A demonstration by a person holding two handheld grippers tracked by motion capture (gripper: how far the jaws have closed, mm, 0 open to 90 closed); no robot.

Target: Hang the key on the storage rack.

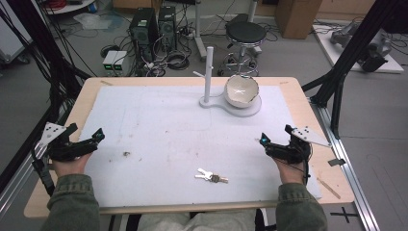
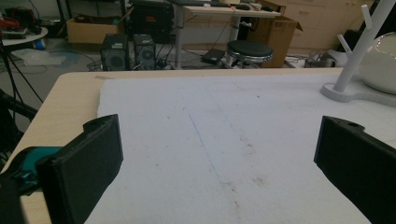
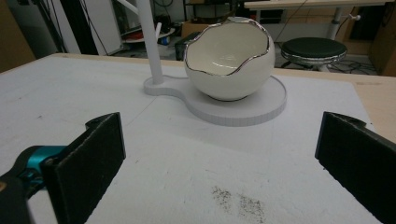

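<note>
A white mat (image 1: 159, 130) covers the wooden bench (image 1: 86, 96). At its far side a white stand (image 1: 208, 72) rises beside an egg-shaped bowl (image 1: 240, 90). The left tool (image 1: 98, 136) and right tool (image 1: 263, 140) rest at the mat's edges, jaws wide apart, holding nothing. Keys (image 1: 210, 176) lie between them, near the front edge.

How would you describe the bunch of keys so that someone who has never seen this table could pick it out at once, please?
Start from the white mat that covers most of the wooden table. Along its near edge, roughly midway between the left gripper and the right gripper, lies the bunch of keys. It is the only small silvery metal thing lying flat there, well apart from the white egg-shaped bowl on its stand at the far side.
</note>
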